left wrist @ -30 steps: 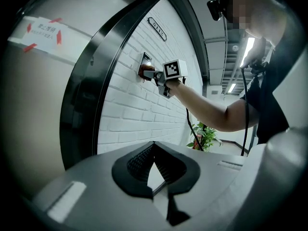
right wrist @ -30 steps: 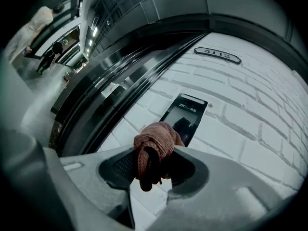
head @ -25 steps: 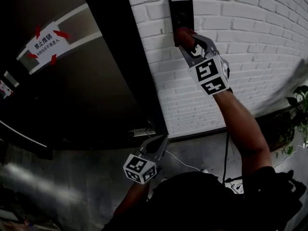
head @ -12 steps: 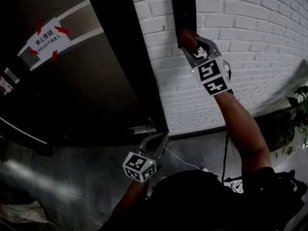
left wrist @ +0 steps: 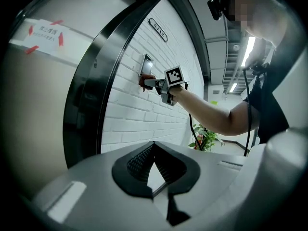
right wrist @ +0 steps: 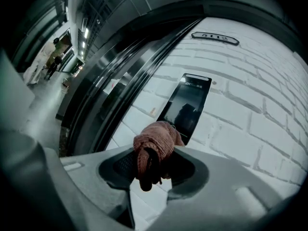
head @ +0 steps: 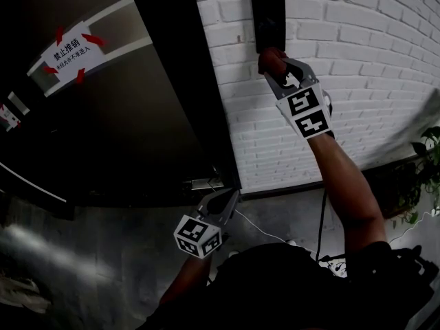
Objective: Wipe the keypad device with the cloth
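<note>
Now 1 cloth (head: 269, 60), clamped in the right gripper (head: 274, 66), sits at the bottom edge of the 1 keypad device (head: 268, 18) on the brick wall (head: 357, 40), lower than 1 second ago. The left gripper (head: 224, 202) hangs low, its 2 jaws together and empty.

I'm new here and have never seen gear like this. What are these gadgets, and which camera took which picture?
There is no robot here. A person holds a two-jaw gripper in each hand, and the cubes with square markers are part of the grippers. The head view comes from a camera on the person's head, looking down. The two gripper views come from cameras riding on each gripper, looking along its jaws.

The right gripper is raised to a white brick wall. It is shut on a reddish cloth, held at the lower edge of the black keypad device.

The left gripper hangs low beside the dark door, jaws together, holding nothing.
</note>
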The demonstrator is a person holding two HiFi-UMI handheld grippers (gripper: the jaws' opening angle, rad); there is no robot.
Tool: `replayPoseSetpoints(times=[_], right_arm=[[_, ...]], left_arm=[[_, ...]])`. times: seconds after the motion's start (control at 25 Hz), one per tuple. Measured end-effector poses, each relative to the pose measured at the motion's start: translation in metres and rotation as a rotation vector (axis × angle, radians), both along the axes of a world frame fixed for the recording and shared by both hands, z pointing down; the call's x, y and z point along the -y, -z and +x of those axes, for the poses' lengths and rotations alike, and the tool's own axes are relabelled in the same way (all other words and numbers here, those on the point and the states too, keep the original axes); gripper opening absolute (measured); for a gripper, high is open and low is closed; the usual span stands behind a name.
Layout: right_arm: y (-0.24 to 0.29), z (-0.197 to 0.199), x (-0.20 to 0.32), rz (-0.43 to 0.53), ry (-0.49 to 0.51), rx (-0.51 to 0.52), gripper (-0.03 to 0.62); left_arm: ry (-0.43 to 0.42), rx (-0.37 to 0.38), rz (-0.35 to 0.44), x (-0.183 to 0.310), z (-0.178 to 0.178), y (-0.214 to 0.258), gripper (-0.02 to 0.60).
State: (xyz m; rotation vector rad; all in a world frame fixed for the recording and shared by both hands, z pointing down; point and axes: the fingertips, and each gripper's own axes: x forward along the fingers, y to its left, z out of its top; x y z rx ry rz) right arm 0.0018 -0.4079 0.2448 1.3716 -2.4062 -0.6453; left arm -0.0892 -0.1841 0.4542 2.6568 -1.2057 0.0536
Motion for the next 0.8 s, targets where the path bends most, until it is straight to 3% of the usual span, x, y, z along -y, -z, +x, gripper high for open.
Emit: replayPoseSetpoints(times=[0.56, 0.8], right_arm=[[-0.016, 0.002, 0.003, -0.084, -0.004, -0.012, 0.142], [-0.009, -0.005, -0.014, -0.074, 0.034, -0.001, 0.141]], left_arm=[[0.012, -0.005, 0.001, 0.0, -0.005, 0.0, 0.017], [0.014, -0.007, -0.003, -0.002, -0.005, -0.002, 0.017]])
